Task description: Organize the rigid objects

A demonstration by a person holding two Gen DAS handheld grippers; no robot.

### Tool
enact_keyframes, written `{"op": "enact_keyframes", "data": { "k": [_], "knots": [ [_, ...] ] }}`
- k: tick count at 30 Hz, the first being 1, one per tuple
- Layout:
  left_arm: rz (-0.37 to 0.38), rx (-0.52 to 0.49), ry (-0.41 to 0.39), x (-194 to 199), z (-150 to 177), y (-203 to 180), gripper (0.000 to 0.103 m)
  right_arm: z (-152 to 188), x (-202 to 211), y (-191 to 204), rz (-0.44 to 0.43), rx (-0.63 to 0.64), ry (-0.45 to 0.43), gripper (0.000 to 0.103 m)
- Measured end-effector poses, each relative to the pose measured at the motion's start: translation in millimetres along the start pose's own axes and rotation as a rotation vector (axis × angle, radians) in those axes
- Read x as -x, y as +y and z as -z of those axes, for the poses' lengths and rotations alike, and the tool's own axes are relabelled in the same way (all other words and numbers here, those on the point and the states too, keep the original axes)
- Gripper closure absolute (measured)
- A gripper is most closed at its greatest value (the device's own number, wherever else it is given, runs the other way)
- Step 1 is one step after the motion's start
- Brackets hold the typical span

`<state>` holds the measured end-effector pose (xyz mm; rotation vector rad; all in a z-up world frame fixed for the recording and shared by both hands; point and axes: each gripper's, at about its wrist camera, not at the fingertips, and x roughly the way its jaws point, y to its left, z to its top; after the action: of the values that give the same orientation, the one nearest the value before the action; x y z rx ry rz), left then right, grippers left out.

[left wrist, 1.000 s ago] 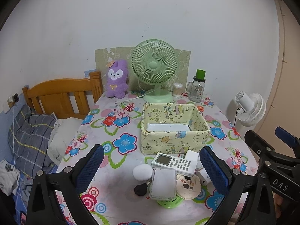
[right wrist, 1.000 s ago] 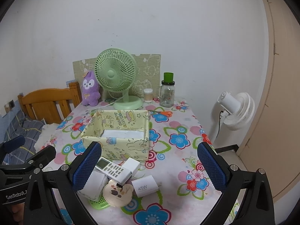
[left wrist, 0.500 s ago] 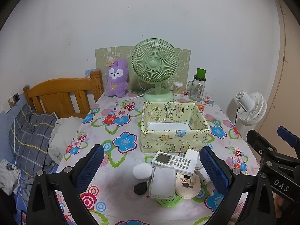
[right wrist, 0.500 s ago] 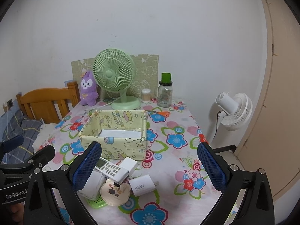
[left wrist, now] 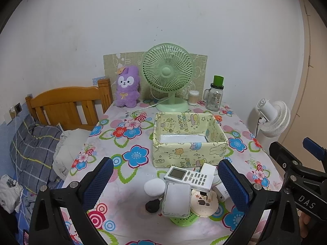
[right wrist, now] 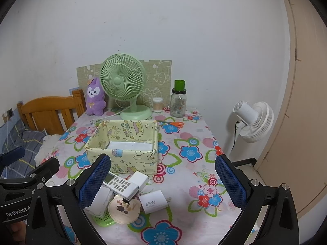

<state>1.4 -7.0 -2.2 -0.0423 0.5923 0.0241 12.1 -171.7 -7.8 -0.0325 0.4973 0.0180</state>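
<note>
Rigid objects (left wrist: 188, 189) are being observed piled at lower centre of the left view, just in front of the yellow box (left wrist: 189, 140), which is standing empty. The remote (right wrist: 120, 183) is lying across the pile and is judged best lifted first, gripped across its narrow sides, so the round case (right wrist: 123, 208) and charger (right wrist: 153, 201) beneath are not being dragged. Both the left gripper (left wrist: 163, 185) and right gripper (right wrist: 161, 181) are being held wide apart, empty, above the pile and short of contact.
</note>
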Motion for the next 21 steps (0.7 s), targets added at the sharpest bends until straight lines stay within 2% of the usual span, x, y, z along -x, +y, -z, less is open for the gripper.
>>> {"op": "enact_keyframes", "data": {
  "k": [21],
  "knots": [
    [0.001,0.004,-0.005,-0.9,-0.2,1.0,0.000,1.1,-1.3,0.7,-0.002,0.000,0.007,0.000]
  ]
}}
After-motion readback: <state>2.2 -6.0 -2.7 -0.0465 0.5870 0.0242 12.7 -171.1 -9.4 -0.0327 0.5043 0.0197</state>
